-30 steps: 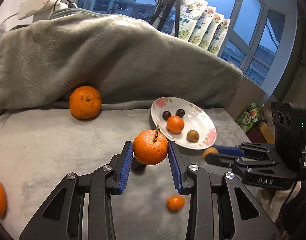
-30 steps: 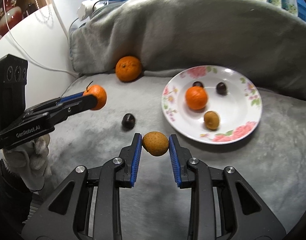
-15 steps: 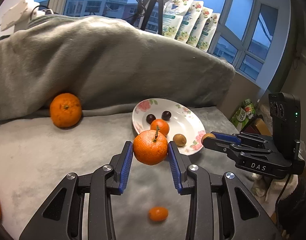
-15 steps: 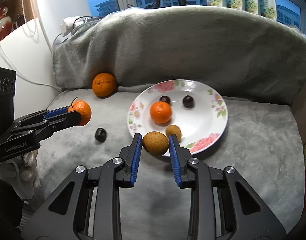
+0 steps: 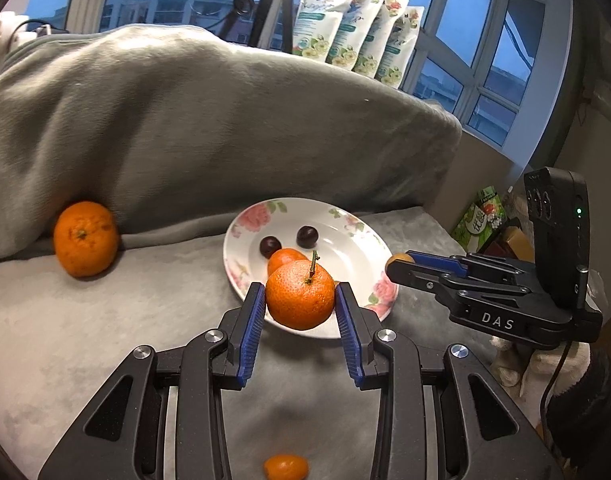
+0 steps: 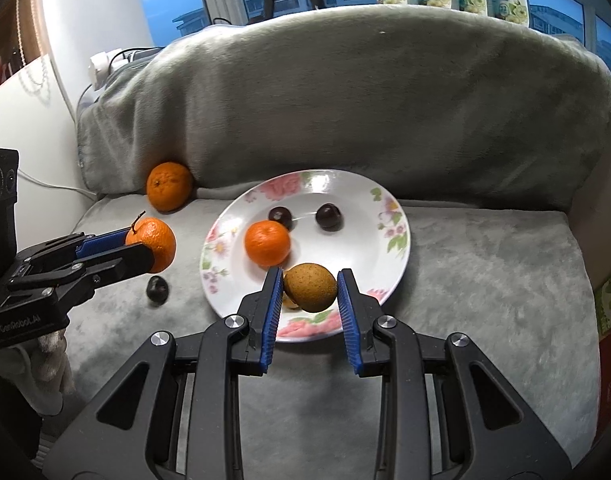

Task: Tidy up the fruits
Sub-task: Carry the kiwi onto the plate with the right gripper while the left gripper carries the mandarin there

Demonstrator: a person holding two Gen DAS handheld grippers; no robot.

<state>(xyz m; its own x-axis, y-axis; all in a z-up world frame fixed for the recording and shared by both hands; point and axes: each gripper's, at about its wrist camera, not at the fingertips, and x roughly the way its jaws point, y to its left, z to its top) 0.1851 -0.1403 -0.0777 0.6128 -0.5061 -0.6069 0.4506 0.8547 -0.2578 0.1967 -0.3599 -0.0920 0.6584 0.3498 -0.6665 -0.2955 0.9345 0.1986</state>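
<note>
My left gripper (image 5: 300, 308) is shut on a stemmed mandarin (image 5: 300, 295), held above the near rim of the floral plate (image 5: 345, 256). My right gripper (image 6: 310, 292) is shut on a brown round fruit (image 6: 310, 287) over the plate's (image 6: 385, 248) front part. On the plate lie a mandarin (image 6: 267, 242), two dark cherries (image 6: 329, 217) and a small brown fruit mostly hidden behind my right fingers. From the right wrist view the left gripper (image 6: 145, 254) with its mandarin (image 6: 155, 243) hangs left of the plate. In the left wrist view the right gripper (image 5: 401, 266) reaches in from the right.
A large orange (image 5: 85, 238) rests against the grey blanket-covered backrest (image 5: 225, 120). A loose cherry (image 6: 157, 288) lies on the grey seat left of the plate, and a small orange fruit (image 5: 285, 467) lies near my left gripper's base. Pouches (image 5: 357, 32) line the windowsill.
Both grippers have travelled toward the plate with their fruit; the plate now sits closer and more central in both views. Neither grip has altered.
</note>
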